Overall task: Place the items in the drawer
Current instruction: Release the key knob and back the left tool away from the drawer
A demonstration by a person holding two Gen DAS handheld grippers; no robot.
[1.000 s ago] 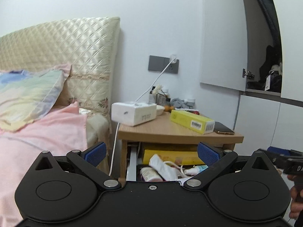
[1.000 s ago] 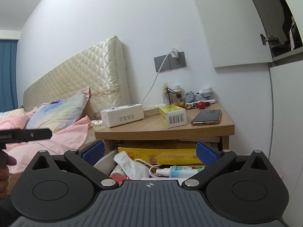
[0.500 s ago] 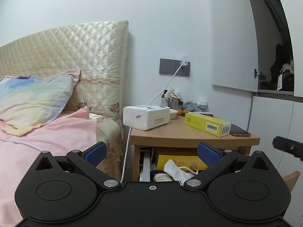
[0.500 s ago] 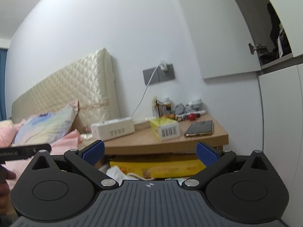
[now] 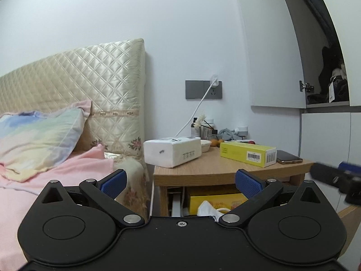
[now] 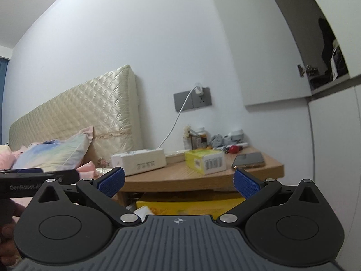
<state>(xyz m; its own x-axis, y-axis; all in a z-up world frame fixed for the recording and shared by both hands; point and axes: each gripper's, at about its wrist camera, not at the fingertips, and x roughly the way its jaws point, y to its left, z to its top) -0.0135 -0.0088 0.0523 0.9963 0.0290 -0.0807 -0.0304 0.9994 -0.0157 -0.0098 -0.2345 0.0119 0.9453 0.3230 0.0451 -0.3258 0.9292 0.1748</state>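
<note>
Both hand-held grippers are released and carry nothing: the left hand-held gripper [image 5: 180, 184] and the right hand-held gripper [image 6: 179, 181] are raised level with the table [image 5: 216, 171], fingers spread wide.

The drawer [image 5: 214, 199] beneath stands pulled out and holds a yellow packet [image 6: 191, 204] and white cloth [image 5: 208, 207]. The yellow box [image 5: 248, 153], white box [image 5: 172, 151] and phone [image 5: 288, 157] lie on the tabletop, near its front edge, judged within easy frontal reach.

The bed [image 5: 56, 169] closes the left flank and a cabinet [image 5: 327, 146] the right. Open room lies in front and above.
</note>
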